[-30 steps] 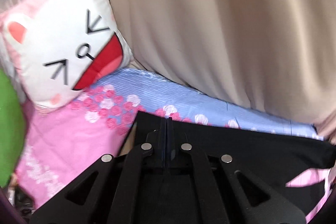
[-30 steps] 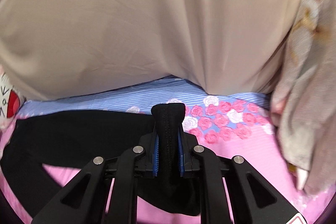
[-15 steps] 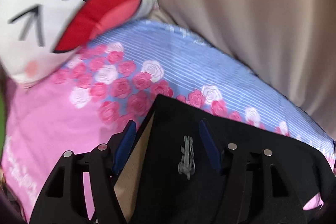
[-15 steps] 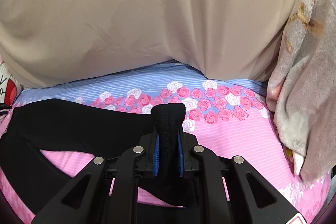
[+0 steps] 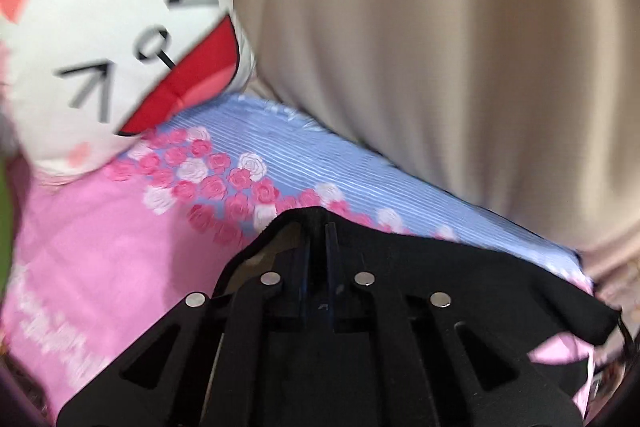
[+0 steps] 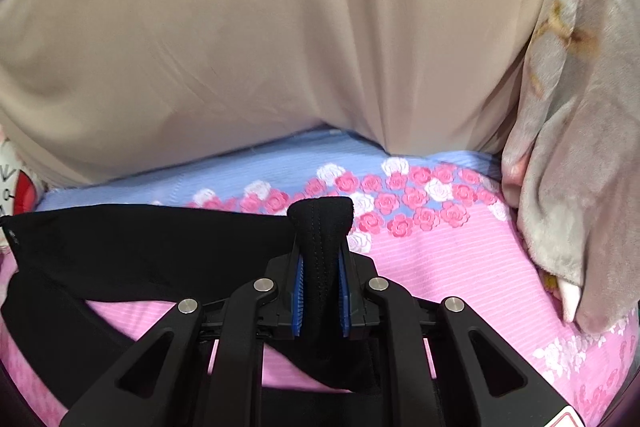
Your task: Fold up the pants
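Black pants [image 6: 120, 239] on a pink-and-blue rose-print sheet [image 6: 440, 259] — beige curtain [image 6: 260, 47] behind.

The black pants [image 6: 132, 247] lie spread across the pink, rose-printed bedsheet [image 6: 440, 267], a wide band of plain dark fabric reaching from the centre of the right wrist view out toward 9 o'clock, with a loop of cloth curving back underneath (pink sheet shows through the gap). One bunched, stitched edge stands upright, pinched between the blue pads [image 6: 298, 291] of the right gripper [image 6: 321, 267]. In the left wrist view the pants [image 5: 460, 267] run toward 4 o'clock, their near edge clamped in the closed left gripper [image 5: 318, 247].
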`<state>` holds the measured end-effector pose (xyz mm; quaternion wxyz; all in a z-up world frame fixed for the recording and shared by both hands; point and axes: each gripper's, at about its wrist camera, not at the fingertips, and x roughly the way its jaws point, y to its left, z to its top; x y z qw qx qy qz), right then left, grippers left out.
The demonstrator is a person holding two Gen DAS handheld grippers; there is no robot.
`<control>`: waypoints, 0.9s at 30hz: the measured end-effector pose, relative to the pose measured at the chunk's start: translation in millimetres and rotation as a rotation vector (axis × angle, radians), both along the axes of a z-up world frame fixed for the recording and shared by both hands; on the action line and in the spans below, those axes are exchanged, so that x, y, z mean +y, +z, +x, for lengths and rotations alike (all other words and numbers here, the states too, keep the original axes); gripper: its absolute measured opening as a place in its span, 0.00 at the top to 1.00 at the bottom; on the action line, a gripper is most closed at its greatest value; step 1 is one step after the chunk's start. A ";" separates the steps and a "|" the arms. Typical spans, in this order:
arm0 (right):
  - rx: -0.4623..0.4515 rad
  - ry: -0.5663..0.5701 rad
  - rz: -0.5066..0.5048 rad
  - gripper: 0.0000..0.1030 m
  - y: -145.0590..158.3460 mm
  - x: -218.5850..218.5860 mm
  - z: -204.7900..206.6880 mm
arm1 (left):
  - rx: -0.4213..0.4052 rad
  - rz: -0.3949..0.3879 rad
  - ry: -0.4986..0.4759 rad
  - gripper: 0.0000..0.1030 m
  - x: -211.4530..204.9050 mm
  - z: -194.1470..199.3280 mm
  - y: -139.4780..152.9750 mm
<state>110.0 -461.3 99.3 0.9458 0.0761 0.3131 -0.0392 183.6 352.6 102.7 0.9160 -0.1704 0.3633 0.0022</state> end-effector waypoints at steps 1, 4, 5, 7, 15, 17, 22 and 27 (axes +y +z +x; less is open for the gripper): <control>-0.012 0.008 -0.003 0.88 4.8 1.1 -7.4 | -0.010 0.009 -0.013 0.95 -4.0 -20.7 9.9; -0.039 0.028 -0.006 0.88 14.5 2.6 -36.0 | -0.021 0.032 -0.045 0.95 -9.9 -89.3 20.9; -0.044 0.033 -0.010 0.88 14.0 2.4 -49.3 | -0.017 0.048 -0.045 0.95 -11.6 -113.5 19.4; -0.038 0.036 -0.012 0.88 7.0 1.5 -66.4 | 0.014 0.056 -0.035 0.95 -14.3 -144.6 7.8; 0.106 -0.041 -0.046 0.67 -70.4 -18.4 -107.3 | 0.202 -0.036 0.132 0.87 -3.7 -205.5 -79.2; 0.093 -0.065 -0.039 0.61 -71.5 -23.8 -119.4 | 0.182 -0.141 0.122 0.69 -5.4 -211.3 -77.9; 0.009 -0.124 0.012 0.46 -55.9 -33.7 -174.4 | 0.128 -0.229 0.107 0.16 -31.5 -205.4 -63.1; -0.045 -0.094 0.110 0.34 -50.7 -22.8 -215.2 | 0.253 -0.352 0.135 0.16 -39.9 -169.8 -87.4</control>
